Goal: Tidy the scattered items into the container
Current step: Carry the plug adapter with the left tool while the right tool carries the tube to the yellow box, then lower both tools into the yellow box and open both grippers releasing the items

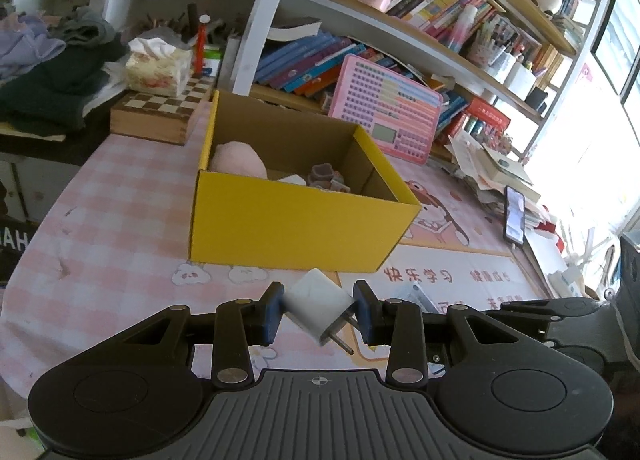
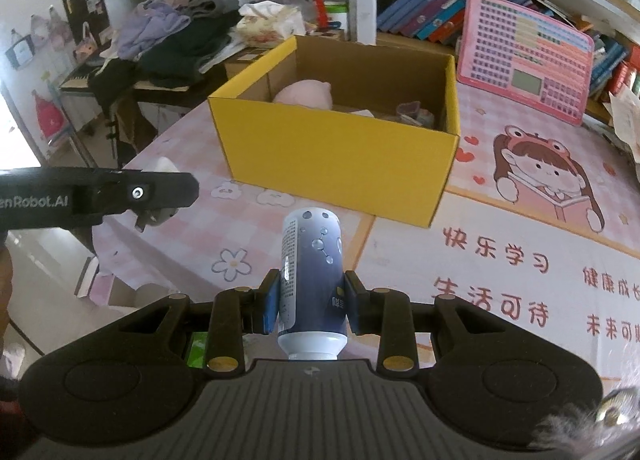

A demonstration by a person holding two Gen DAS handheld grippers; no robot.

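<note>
1. Firmly clamped, the left gripper (image 1: 319,310) holds a white plug adapter (image 1: 318,302) between its blue pads; the adapter sits tilted, its two metal prongs pointing down and toward the camera.
2. Likewise, the right gripper (image 2: 308,306) is closed on a blue-and-white tube (image 2: 312,280), gripping its lower body, with the white cap toward the camera and the rounded end pointing away.
3. Both held items hang above the pink desk mat (image 2: 500,260), just short of the yellow cardboard box (image 1: 296,219).
4. The box stands open on the mat; inside lie a pink plush toy (image 1: 238,159) at the left, a small white item and a brownish cluster of small things (image 1: 326,177) toward the right.
5. From the right wrist view, the left gripper shows at the left edge with the adapter under its tip.
6. Behind the box lean a pink keypad toy (image 1: 384,115), a chessboard box (image 1: 160,111) carrying a tissue pack (image 1: 158,67), and rows of books (image 1: 308,59).
7. A phone (image 1: 515,215) stands on the right of the desk.
</note>
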